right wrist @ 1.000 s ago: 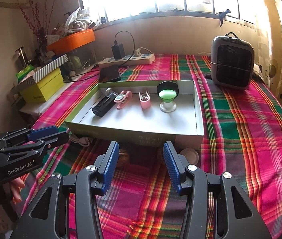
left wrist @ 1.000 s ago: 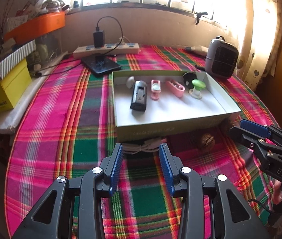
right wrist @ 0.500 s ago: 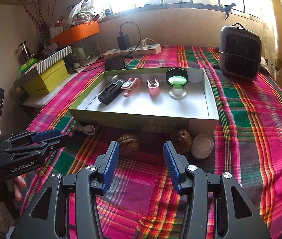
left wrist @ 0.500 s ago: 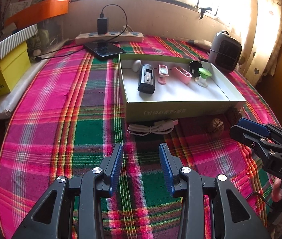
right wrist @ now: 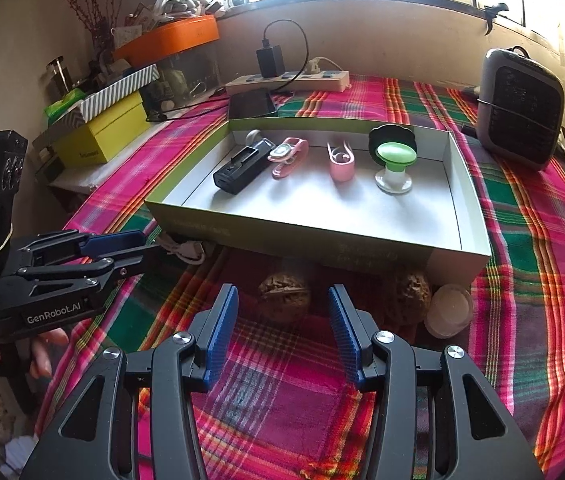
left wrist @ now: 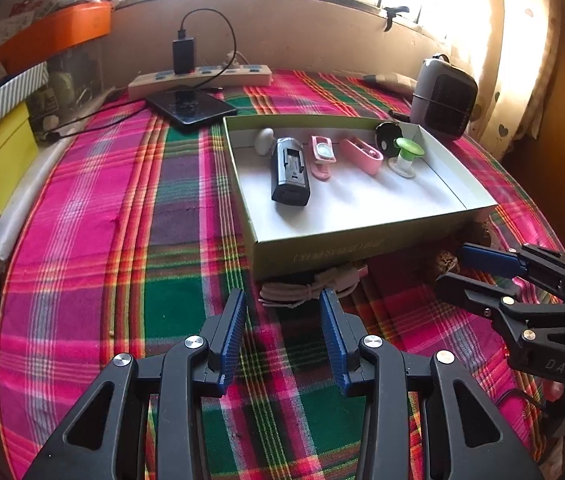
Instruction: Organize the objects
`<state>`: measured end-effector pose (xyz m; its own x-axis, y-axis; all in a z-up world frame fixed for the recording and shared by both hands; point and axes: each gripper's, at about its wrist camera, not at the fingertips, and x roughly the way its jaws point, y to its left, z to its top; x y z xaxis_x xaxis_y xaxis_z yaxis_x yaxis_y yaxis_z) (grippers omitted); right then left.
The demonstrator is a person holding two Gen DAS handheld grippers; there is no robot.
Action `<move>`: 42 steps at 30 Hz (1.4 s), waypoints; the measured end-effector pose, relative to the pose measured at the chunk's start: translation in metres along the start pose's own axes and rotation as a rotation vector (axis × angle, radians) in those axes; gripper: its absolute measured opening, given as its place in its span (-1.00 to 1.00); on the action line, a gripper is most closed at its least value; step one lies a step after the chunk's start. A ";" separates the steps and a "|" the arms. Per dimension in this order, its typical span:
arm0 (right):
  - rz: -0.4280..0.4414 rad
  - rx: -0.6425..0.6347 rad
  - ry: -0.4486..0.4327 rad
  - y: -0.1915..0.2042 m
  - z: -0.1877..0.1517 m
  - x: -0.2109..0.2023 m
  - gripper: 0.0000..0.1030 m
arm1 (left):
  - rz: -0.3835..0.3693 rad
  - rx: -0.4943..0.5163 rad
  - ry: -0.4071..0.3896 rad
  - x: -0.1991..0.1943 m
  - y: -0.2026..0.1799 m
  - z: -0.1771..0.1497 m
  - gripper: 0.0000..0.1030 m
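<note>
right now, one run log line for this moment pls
left tool: open, facing cable | right tool: open, facing walnut | tray: five items

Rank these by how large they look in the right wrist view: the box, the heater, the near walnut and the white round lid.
1. box
2. heater
3. near walnut and white round lid: these look alike, so no ranking between them.
</note>
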<state>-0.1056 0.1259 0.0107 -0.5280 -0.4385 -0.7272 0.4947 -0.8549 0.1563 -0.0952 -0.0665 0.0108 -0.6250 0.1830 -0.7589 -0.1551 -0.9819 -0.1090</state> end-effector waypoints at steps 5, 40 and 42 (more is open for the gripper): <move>-0.002 -0.008 0.018 0.002 0.004 0.009 -0.05 | -0.005 0.032 0.007 0.004 -0.001 0.005 -0.30; -0.010 0.009 0.046 -0.003 0.005 0.015 -0.05 | -0.129 0.172 0.049 0.000 -0.026 0.000 -0.30; -0.012 0.008 0.046 -0.003 0.004 0.014 -0.05 | -0.121 0.185 0.056 0.005 -0.028 0.002 -0.30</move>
<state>-0.1178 0.1211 0.0026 -0.5013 -0.4149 -0.7593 0.4826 -0.8624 0.1526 -0.0951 -0.0380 0.0116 -0.5503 0.2911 -0.7826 -0.3673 -0.9261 -0.0862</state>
